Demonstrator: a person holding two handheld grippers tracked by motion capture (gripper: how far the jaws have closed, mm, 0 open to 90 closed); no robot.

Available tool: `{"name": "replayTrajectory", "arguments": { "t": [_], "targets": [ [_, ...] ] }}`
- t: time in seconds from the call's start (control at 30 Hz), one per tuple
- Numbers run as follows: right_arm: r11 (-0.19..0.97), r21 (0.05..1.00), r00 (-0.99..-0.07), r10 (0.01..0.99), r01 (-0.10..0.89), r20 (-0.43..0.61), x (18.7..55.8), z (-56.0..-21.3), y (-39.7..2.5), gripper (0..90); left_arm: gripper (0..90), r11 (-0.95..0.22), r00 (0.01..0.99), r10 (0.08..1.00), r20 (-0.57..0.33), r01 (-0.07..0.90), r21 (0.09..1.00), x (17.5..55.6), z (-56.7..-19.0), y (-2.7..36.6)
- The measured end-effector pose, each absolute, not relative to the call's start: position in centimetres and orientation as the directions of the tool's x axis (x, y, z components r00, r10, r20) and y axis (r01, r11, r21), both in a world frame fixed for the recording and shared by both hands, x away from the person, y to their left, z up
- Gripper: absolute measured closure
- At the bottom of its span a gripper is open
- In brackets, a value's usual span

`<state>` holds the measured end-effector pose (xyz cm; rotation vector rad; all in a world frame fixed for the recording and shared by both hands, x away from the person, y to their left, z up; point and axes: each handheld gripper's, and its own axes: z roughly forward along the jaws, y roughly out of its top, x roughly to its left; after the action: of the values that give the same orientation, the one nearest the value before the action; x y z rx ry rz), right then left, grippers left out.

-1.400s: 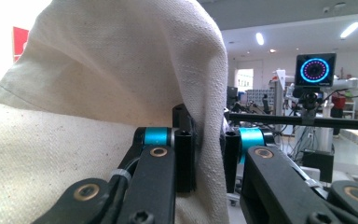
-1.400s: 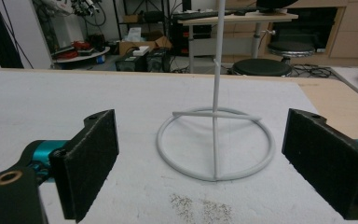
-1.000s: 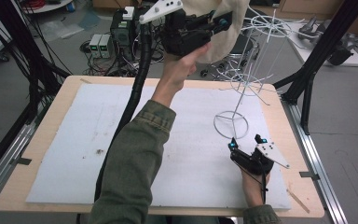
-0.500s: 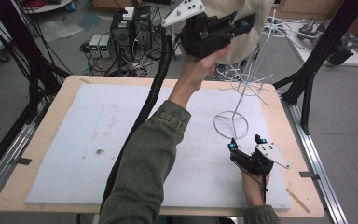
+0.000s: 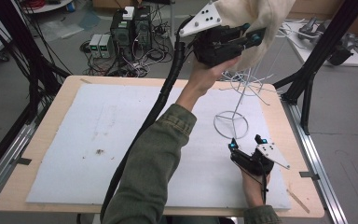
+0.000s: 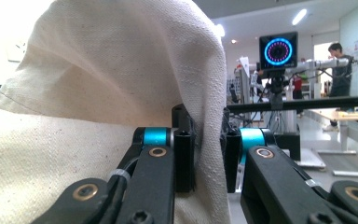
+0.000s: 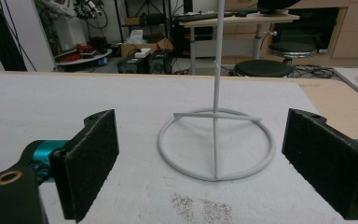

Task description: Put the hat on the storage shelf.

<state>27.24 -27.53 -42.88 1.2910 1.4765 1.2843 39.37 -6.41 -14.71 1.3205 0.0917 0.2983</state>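
I count two grippers, one cloth item and one wire stand. My left gripper (image 5: 254, 36) is raised high over the far edge of the counter (image 5: 42, 140), beside the upper branches of the white wire stand (image 5: 235, 105). Its jaws are clamped on a fold of the cream-coloured woven cloth bag (image 5: 256, 18); in the left gripper view the fabric (image 6: 98, 93) passes between the two black pads and drapes over the left one, so the bag hangs off the counter, held in the air above the stand.

My right gripper (image 5: 246, 142) rests low near the counter's near right corner, with its jaws spread wide and nothing between them. In the right gripper view, the two pads stand well apart on either side of the stand's one round base ring (image 7: 216, 142), which lies flat on the one white foam mat (image 5: 98, 140) covering the counter. A single upright rod rises from that ring. The gripper is near the ring but not touching it.

One small patch of dark specks (image 7: 198, 205) lies on the mat just before the ring.
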Motion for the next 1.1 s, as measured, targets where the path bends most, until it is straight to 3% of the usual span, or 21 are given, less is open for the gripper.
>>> {"name": "replayTrajectory", "arguments": {
  "t": [1.1],
  "targets": [
    [-0.013, 0.981, -0.184, 0.982, 0.195, 0.05, 27.4, -43.0, -27.3, 9.9, 79.0, 0.153, 0.963, 0.261, 0.073, -0.116, 0.981, 38.8, -23.6, -5.5]
  ]
}}
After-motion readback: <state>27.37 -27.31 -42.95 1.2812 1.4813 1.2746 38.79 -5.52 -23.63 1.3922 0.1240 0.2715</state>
